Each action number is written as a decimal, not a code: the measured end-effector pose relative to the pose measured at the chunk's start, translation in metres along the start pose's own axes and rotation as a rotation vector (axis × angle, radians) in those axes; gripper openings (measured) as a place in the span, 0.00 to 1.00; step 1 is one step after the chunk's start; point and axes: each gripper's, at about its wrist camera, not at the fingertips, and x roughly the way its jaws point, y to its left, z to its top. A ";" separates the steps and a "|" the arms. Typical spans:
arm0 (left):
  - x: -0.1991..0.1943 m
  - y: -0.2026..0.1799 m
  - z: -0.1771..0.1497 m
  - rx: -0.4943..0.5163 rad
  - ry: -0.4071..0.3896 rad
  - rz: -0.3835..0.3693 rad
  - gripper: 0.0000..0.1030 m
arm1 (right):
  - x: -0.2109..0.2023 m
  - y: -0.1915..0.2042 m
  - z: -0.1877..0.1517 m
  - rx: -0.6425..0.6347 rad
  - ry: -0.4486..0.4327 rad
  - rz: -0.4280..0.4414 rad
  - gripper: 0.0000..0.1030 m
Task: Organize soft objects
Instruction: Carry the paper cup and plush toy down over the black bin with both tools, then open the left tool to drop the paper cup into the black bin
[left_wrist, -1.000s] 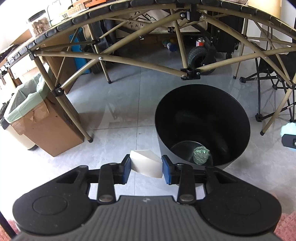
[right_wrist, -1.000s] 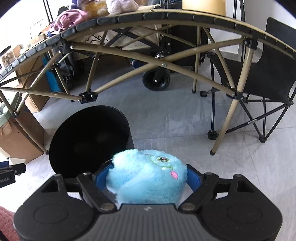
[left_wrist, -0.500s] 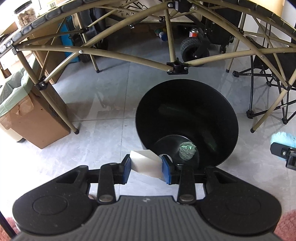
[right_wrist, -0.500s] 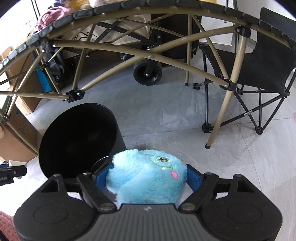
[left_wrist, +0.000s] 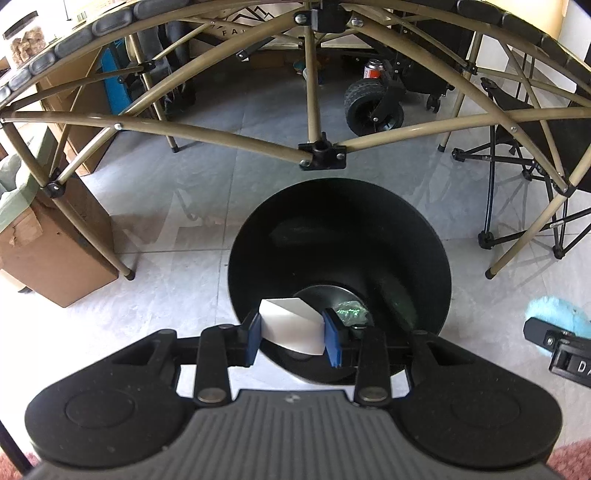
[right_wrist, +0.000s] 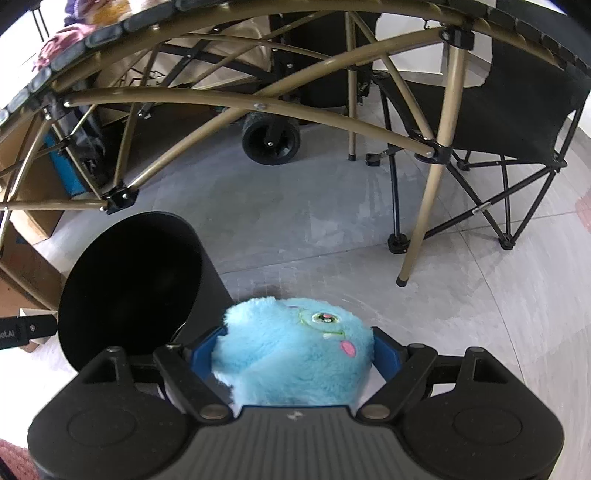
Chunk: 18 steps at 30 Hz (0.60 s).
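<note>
My left gripper (left_wrist: 293, 339) is shut on a white soft block (left_wrist: 290, 325) and hangs over the near rim of a black round bin (left_wrist: 424, 258). A crumpled green item (left_wrist: 350, 313) lies on the bin's floor. My right gripper (right_wrist: 293, 352) is shut on a fluffy blue plush toy (right_wrist: 291, 350) with a green eye and pink cheek; it hovers just right of the black bin (right_wrist: 129, 288). The blue plush (left_wrist: 556, 312) and the right gripper's body show at the right edge of the left wrist view.
A tan folding table frame (left_wrist: 207, 131) arches over the bin, one leg (right_wrist: 424, 206) standing right of it. A cardboard box (left_wrist: 48, 258) sits left, a black folding chair (right_wrist: 517, 118) right, and a wheeled cart (left_wrist: 373, 105) behind. Grey tiled floor lies around.
My left gripper has moved forward and right, bringing the white block from left of the bin to over its opening. The right gripper with the plush edged closer to the bin.
</note>
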 end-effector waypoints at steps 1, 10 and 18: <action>0.000 -0.001 0.002 -0.004 0.001 -0.003 0.34 | 0.001 -0.001 0.001 0.007 0.000 -0.002 0.80; 0.008 -0.014 0.022 -0.045 0.007 -0.018 0.34 | 0.007 -0.009 0.004 0.046 -0.006 -0.031 0.80; 0.018 -0.029 0.029 -0.058 0.048 -0.042 0.34 | 0.010 -0.017 0.003 0.068 -0.004 -0.053 0.80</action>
